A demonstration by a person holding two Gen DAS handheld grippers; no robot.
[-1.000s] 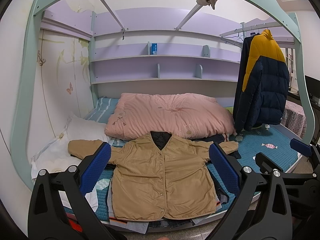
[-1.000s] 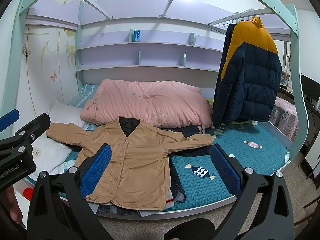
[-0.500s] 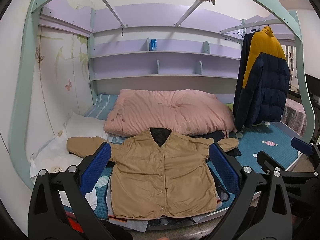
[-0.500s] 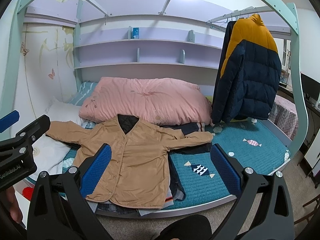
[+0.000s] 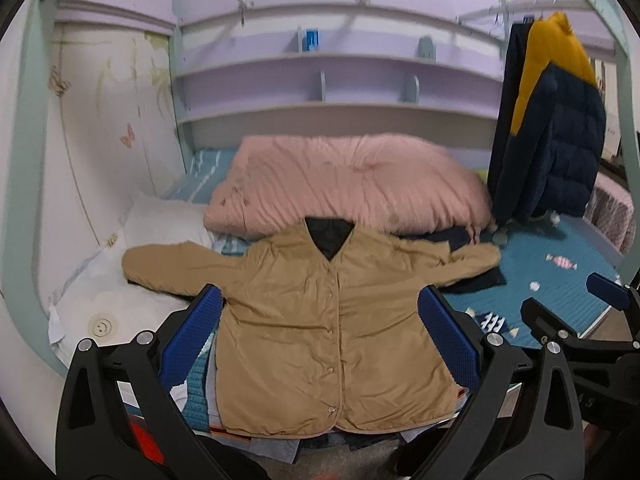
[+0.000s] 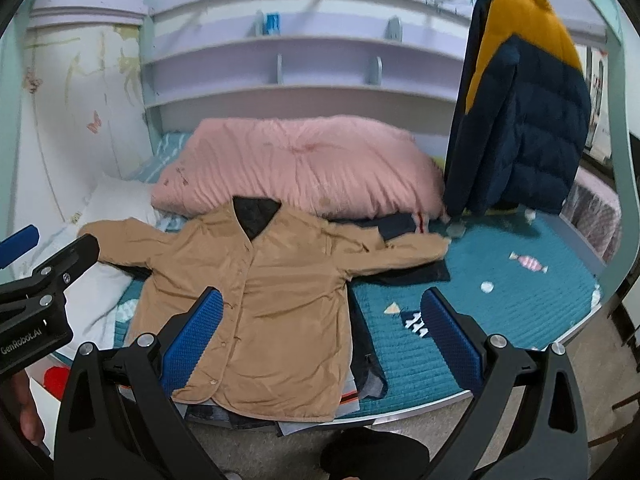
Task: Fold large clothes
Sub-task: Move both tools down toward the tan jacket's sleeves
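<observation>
A tan quilted jacket (image 5: 320, 320) (image 6: 264, 304) lies flat and face up on the bed, buttoned, both sleeves spread out, dark lining showing at the collar. It rests on a pile of other clothes at the bed's front edge. My left gripper (image 5: 320, 340) hangs open in front of the jacket, holding nothing, its blue pads (image 5: 192, 336) wide apart. My right gripper (image 6: 320, 336) is open too, off the bed's front edge toward the jacket's right half. Each gripper shows at the edge of the other's view.
A pink duvet (image 5: 344, 188) lies behind the jacket, a white pillow (image 5: 120, 280) to its left. A navy and yellow puffer coat (image 5: 552, 128) hangs at the right. The teal mattress (image 6: 500, 304) lies bare on the right. Lilac shelves (image 5: 320, 80) line the back wall.
Both views have moved closer to the bed and tilted down, so the jacket looms larger. Both grippers stay open; the jacket has not moved.
</observation>
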